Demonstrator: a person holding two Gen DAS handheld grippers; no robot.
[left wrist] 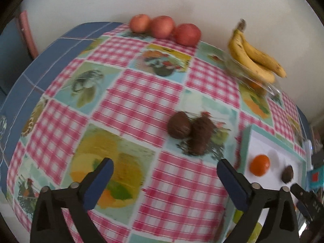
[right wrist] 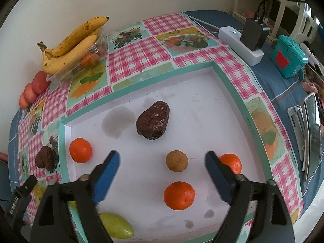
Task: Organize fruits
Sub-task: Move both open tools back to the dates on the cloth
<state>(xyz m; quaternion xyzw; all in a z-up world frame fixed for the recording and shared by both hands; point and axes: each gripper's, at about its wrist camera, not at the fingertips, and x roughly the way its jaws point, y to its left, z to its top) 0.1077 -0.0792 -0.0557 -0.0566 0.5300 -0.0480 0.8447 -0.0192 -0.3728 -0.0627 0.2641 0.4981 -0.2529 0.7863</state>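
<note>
My left gripper (left wrist: 165,167) is open and empty above the checked tablecloth, short of two dark brown avocados (left wrist: 190,130). Three red apples (left wrist: 165,28) line the far edge. Bananas (left wrist: 255,56) lie on a clear container. My right gripper (right wrist: 162,158) is open and empty over the white tray (right wrist: 222,105). In the tray lie a dark avocado (right wrist: 154,120), a small brown round fruit (right wrist: 176,160), three oranges (right wrist: 80,150) (right wrist: 179,195) (right wrist: 232,163) and a green fruit (right wrist: 117,225). The tray (left wrist: 261,141) with an orange (left wrist: 259,165) also shows in the left wrist view.
A wall runs behind the table. In the right wrist view, a white power strip with a black adapter (right wrist: 246,40), a teal box (right wrist: 288,56) and a phone (right wrist: 311,137) lie right of the tray. The clear container (right wrist: 81,64) holds another orange.
</note>
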